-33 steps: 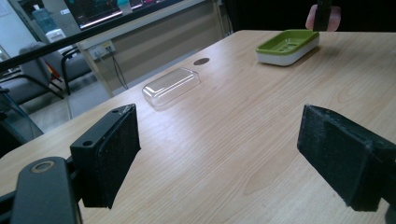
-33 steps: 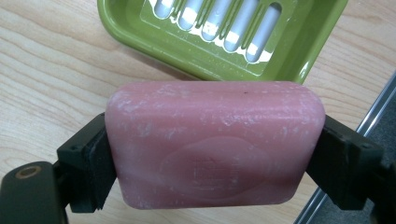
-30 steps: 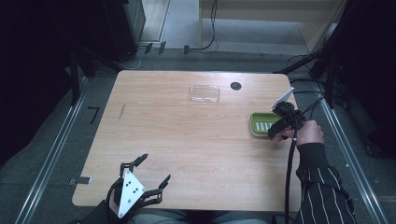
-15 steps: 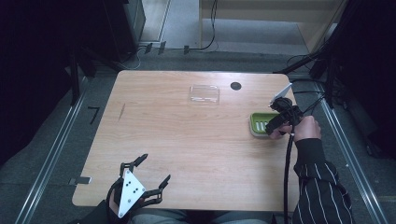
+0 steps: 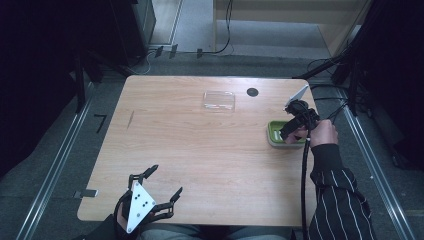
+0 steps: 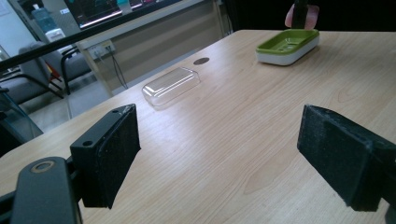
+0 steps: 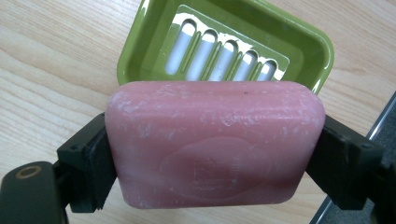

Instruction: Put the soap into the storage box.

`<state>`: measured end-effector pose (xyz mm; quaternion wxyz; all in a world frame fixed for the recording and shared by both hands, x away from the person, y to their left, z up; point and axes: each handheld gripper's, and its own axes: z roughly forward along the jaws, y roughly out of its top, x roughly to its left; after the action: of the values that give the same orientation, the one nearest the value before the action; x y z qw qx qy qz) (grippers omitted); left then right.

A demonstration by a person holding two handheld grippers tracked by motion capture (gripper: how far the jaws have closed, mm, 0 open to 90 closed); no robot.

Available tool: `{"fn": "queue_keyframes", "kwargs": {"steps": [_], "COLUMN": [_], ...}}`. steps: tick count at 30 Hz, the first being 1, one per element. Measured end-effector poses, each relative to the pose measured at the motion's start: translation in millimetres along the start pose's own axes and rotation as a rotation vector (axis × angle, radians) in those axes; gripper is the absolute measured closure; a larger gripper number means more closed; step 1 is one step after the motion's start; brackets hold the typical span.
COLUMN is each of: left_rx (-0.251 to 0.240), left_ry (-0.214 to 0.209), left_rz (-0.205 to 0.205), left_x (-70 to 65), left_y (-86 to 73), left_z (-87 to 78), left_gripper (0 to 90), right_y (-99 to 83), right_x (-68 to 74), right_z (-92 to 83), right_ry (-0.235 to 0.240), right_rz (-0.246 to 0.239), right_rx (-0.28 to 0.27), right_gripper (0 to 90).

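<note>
A pink soap bar (image 7: 215, 144) is clamped by its two ends between the black pads of my right gripper (image 7: 217, 161), which is shut on it. Just beyond the bar lies a green soap dish (image 7: 243, 32) with a slotted white insert, holding nothing. In the high view the right gripper (image 5: 292, 127) hovers over the green dish (image 5: 276, 136) near the table's right edge. My left gripper (image 5: 164, 182) rests at the near left of the table, its jaws wide open and bare. From the left gripper (image 6: 233, 154) the dish (image 6: 287, 44) lies far ahead.
A clear plastic lid (image 5: 219, 100) lies upside up at the table's far middle, with a small black round hole (image 5: 252, 92) to its right. The wooden table (image 5: 200, 150) ends close to the dish on the right; cables run along the floor there.
The right gripper has edged slightly left over the dish with the soap still in it. The left gripper has not moved.
</note>
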<state>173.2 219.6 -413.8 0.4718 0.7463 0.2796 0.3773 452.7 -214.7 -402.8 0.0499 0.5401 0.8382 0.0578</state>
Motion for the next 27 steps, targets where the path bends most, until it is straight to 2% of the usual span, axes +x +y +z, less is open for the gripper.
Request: {"fn": "queue_keyframes", "kwargs": {"steps": [19,27], "left_rx": [0.005,0.005], "left_ry": [-0.001,-0.001], "left_rz": [-0.001,-0.001], "left_x": [0.4,0.5], "left_y": [0.0,0.0], "left_z": [0.1,0.1], "left_gripper": [13.6,13.6], "right_y": [11.6,14.8], "right_x": [-2.7,-5.1], "right_z": [3.9,9.5], "right_ry": [-0.002,0.006], "right_rz": [0.038,0.07], "right_rx": [-0.036,-0.03], "right_gripper": [14.2,14.1]}}
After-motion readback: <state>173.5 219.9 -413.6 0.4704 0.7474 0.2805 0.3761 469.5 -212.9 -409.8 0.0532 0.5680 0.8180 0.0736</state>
